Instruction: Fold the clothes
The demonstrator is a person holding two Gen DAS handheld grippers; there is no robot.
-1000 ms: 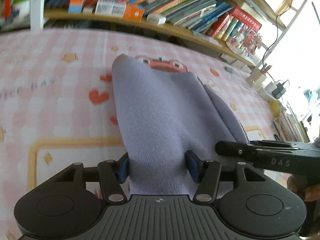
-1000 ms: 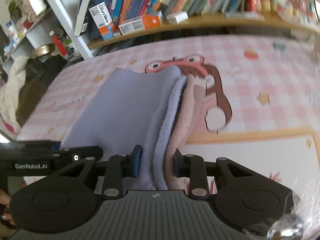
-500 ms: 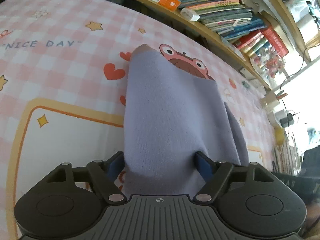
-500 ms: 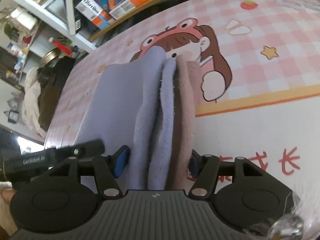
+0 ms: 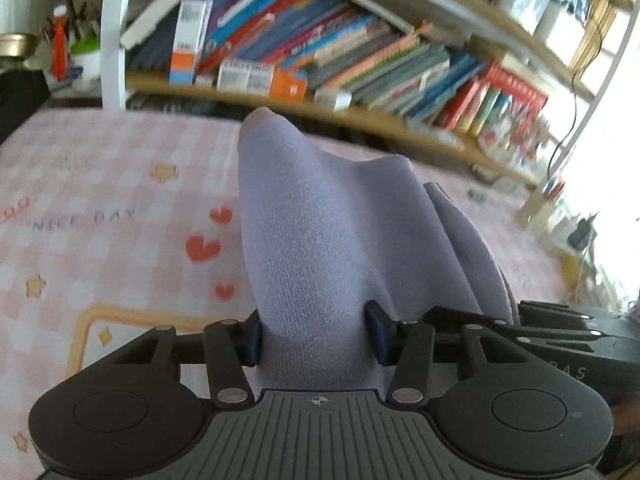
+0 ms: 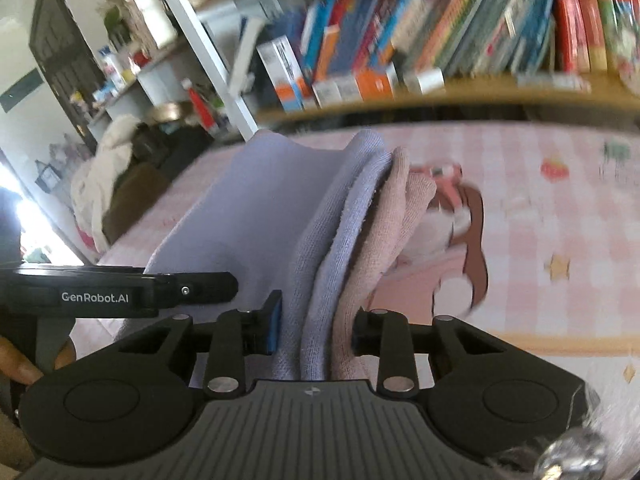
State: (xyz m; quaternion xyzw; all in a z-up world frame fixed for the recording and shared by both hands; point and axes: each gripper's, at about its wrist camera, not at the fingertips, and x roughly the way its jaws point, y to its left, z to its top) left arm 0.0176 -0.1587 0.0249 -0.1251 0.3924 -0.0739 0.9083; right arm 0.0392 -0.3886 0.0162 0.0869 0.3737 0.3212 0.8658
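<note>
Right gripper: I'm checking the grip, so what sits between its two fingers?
In the right wrist view, bunched layers of the folded garment, lilac and pink, fill the right gripper as its jaws close.

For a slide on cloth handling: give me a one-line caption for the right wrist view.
Right gripper closing on bunched lavender-and-pink knit garment above the pink checked cartoon mat, left gripper alongside.

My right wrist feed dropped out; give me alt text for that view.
The right tool is closing on a bunched lavender-and-pink garment, folded in layers, raised over a pink checked cartoon mat. The left tool is at the garment's left side, with a blurred bookshelf behind.
</note>
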